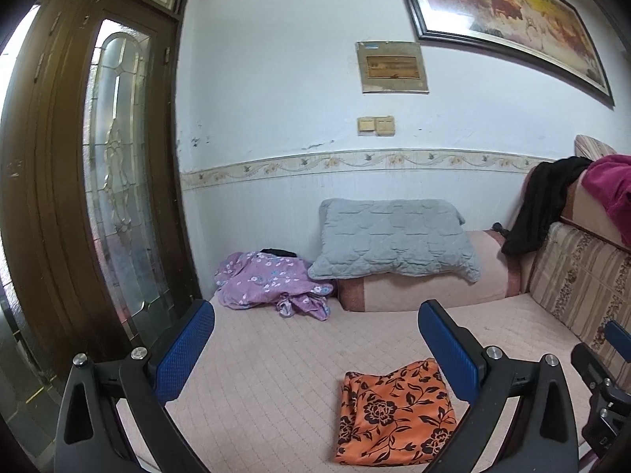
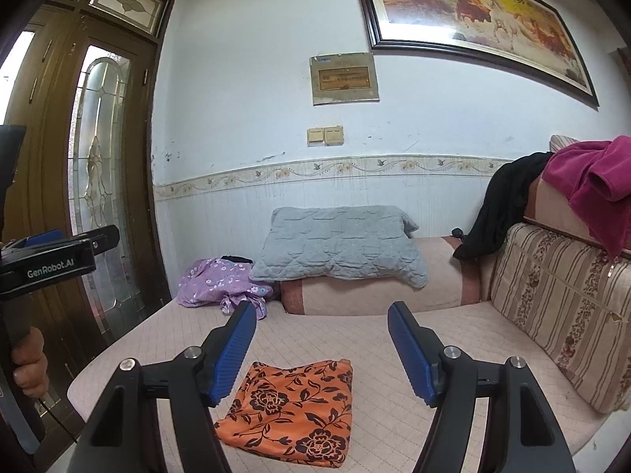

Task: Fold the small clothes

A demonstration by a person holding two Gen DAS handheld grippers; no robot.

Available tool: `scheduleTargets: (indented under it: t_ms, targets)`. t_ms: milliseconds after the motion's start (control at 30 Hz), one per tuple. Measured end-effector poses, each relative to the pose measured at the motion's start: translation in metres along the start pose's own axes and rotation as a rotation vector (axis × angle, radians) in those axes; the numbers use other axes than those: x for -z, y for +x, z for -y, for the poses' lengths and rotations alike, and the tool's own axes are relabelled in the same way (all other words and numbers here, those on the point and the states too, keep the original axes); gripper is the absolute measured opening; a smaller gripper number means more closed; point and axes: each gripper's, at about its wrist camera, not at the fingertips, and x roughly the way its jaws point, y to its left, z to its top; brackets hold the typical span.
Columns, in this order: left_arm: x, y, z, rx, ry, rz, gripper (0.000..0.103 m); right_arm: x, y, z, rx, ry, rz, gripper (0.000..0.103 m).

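Note:
A folded orange cloth with a black flower print lies flat on the pink sofa seat; it also shows in the right wrist view. My left gripper is open and empty, held above the seat just behind the cloth. My right gripper is open and empty, held above and behind the cloth. A crumpled purple flowered garment lies at the far left end of the seat, also in the right wrist view.
A grey quilted pillow rests on the armrest by the wall. A black garment and a magenta one hang over the striped sofa back. A wooden glass door stands left. The left gripper body shows at the left.

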Motion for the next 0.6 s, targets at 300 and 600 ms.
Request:
scheduleTargets:
  t_ms: [300,600]
  targets:
    - [-0.005,0.007,-0.003,0.041,0.007,0.003,0.103,-0.004,0.005,-0.003,0.022,0.025,-0.006,0.073]
    - [-0.002,0.027,-0.014,0.041,0.009,-0.002,0.103,-0.007,0.018,-0.018,0.029,0.0,-0.015,0.073]
